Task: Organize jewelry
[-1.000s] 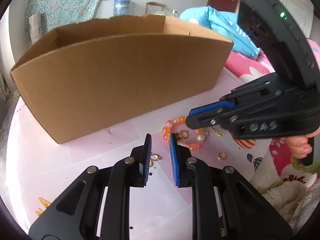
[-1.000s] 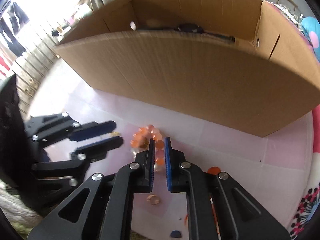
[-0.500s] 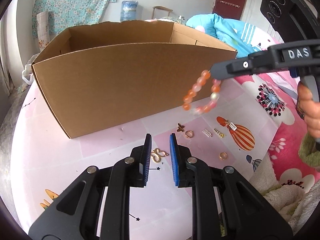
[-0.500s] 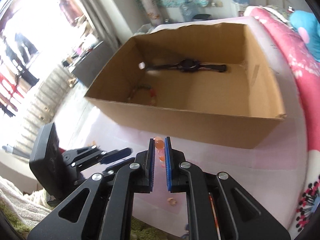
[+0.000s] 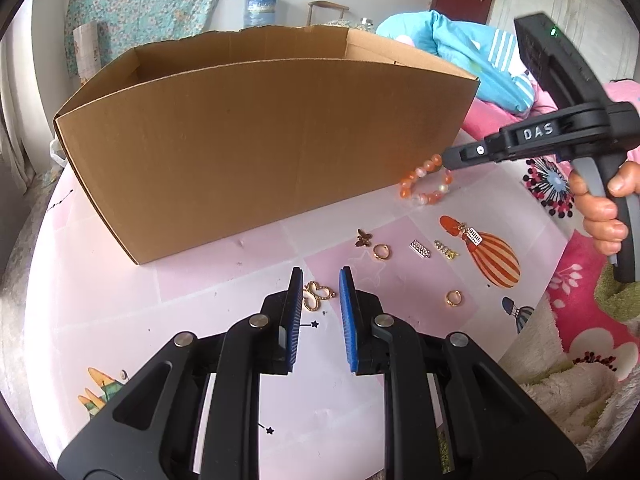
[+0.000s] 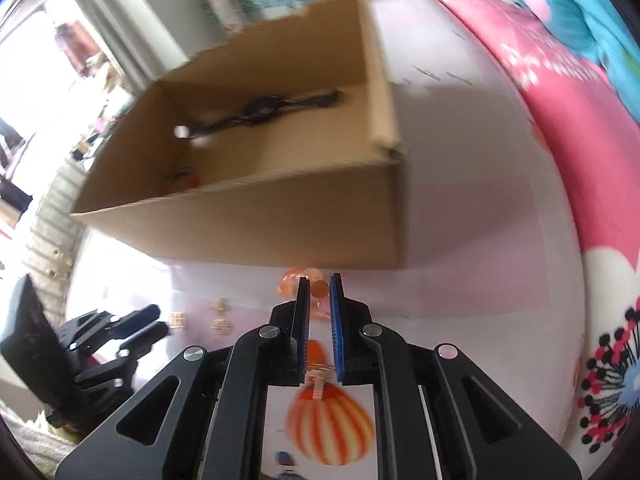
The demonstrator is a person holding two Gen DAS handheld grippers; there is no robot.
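An orange bead bracelet (image 5: 426, 186) hangs from my right gripper (image 5: 444, 160), which is shut on it in front of the right end of the cardboard box (image 5: 260, 140), low over the table. In the blurred right wrist view the beads (image 6: 319, 288) show between the pads of that gripper (image 6: 319, 280). My left gripper (image 5: 319, 276) stands open over a gold S-shaped pendant (image 5: 318, 295) and holds nothing. A butterfly charm (image 5: 363, 238), a gold ring (image 5: 381, 252), a silver bar (image 5: 420, 249) and a second ring (image 5: 453, 298) lie loose on the pink tablecloth.
The open box (image 6: 280, 216) holds a black watch (image 6: 272, 108) and small pieces in its near left corner (image 6: 184, 176). A hand (image 5: 600, 208) grips the right gripper's handle. A blue and pink blanket (image 5: 480, 60) lies at the right, and fluffy fabric (image 5: 560, 380) covers the near right edge.
The right gripper picked the bracelet up off the table, carried it to the right and rolled. It now hangs lower, by the box's right end. The left gripper barely moved.
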